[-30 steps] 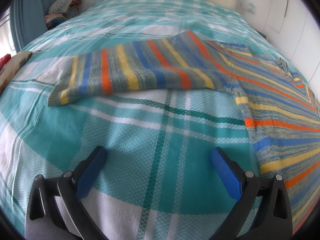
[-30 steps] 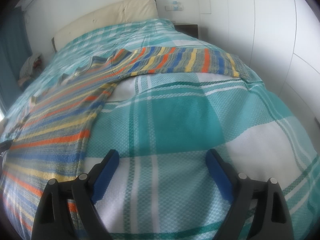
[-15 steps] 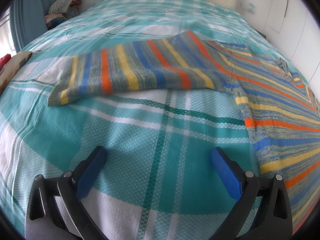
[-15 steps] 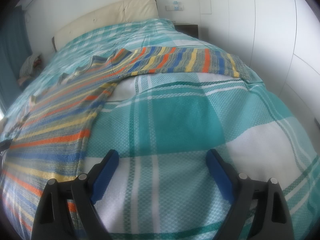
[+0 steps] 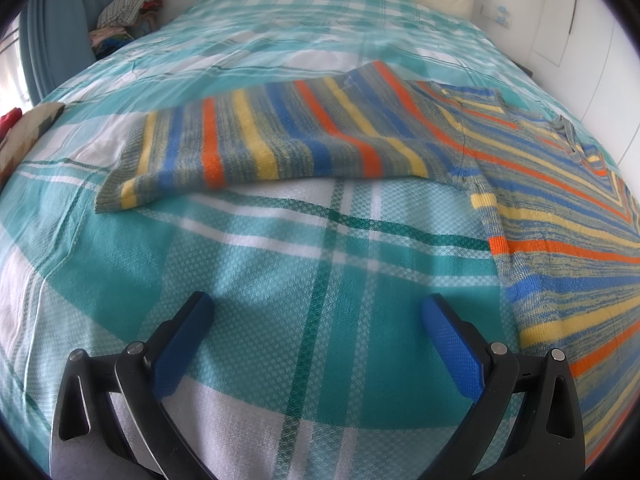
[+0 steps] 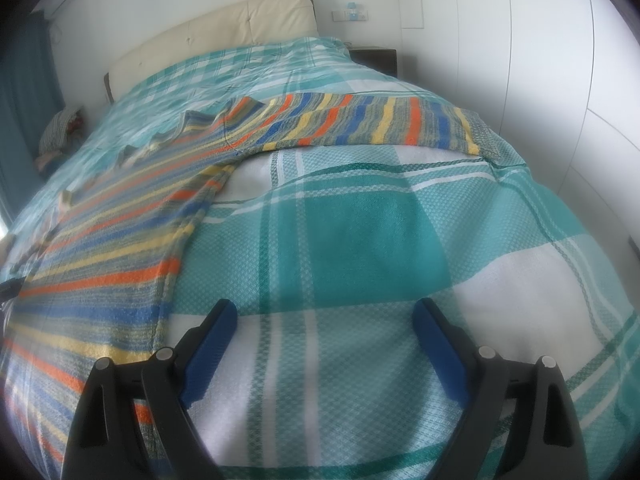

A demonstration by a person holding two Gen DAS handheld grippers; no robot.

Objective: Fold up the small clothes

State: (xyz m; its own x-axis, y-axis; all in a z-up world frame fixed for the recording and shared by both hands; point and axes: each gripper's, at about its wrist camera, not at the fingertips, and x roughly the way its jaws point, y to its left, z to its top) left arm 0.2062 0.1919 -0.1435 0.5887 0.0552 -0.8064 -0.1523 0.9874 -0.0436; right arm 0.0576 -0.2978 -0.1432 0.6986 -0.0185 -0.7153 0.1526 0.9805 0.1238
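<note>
A striped knit sweater (image 5: 560, 216) in blue, orange, yellow and grey lies flat on the bed, both sleeves spread out. Its left sleeve (image 5: 280, 140) stretches across the left wrist view; its body fills the right side. In the right wrist view the sweater body (image 6: 120, 248) is at the left and the other sleeve (image 6: 380, 124) runs to the right. My left gripper (image 5: 318, 312) is open and empty over bare bedspread, short of the sleeve. My right gripper (image 6: 324, 316) is open and empty, just right of the sweater's side edge.
The bed has a teal and white checked bedspread (image 5: 280, 264) and a cream headboard (image 6: 224, 28). A pile of clothes (image 5: 128, 4) sits beyond the bed's far left. White wardrobe doors (image 6: 560, 60) stand to the right, a dark nightstand (image 6: 374, 58) by the headboard.
The right wrist view has shifted slightly; the sweater and the left gripper have not moved.
</note>
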